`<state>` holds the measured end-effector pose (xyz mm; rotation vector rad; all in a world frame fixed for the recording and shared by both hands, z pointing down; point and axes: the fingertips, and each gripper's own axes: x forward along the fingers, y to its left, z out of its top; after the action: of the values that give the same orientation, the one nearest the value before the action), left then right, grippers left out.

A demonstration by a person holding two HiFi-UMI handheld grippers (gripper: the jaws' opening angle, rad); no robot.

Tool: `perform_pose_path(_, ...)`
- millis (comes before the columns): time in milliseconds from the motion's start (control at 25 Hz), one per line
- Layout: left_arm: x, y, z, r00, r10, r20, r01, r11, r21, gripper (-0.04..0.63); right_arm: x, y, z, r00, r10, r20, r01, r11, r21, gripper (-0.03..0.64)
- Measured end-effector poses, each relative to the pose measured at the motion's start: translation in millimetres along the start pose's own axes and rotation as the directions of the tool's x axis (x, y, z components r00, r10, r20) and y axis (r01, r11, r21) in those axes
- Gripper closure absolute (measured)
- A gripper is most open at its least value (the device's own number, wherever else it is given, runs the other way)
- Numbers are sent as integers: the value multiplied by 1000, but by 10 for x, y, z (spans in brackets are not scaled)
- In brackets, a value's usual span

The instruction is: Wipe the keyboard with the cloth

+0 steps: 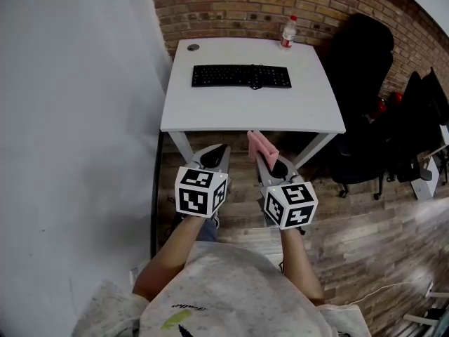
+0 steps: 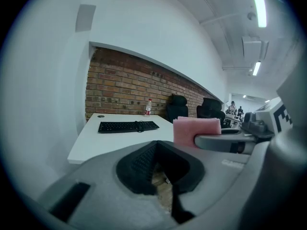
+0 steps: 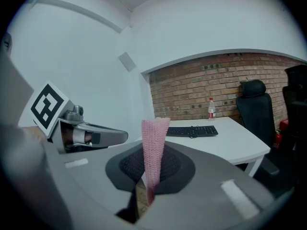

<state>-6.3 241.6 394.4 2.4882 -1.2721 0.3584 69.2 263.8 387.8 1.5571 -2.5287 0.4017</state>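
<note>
- Left gripper (image 1: 219, 152), held short of the table's near edge: jaws drawn together with nothing between them.
- Right gripper (image 1: 268, 160), just beside it: jaws clamped on the pink cloth (image 1: 261, 144), which stands upright out of them.
- White table (image 1: 245, 114) beyond both.
- Black keyboard (image 1: 241, 76) lies toward the table's far edge, parallel to it.
- Bottle (image 1: 287, 32) stands near the far right corner.

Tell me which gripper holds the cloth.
The right gripper, shut on the pink cloth; the left gripper is shut on nothing.
</note>
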Motion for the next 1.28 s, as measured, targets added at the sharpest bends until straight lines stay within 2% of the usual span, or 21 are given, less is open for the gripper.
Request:
perform_pose_path(600, 849, 1032, 300, 999, 28, -30, -29, 998, -56, 606, 1318, -192, 232, 994, 62, -94, -65, 997, -31, 592)
perform_pose_path(1280, 1490, 2109, 384, 992, 18, -123, -32, 993, -112, 606, 2724, -92, 357, 972, 126, -196, -132, 991, -16, 592)
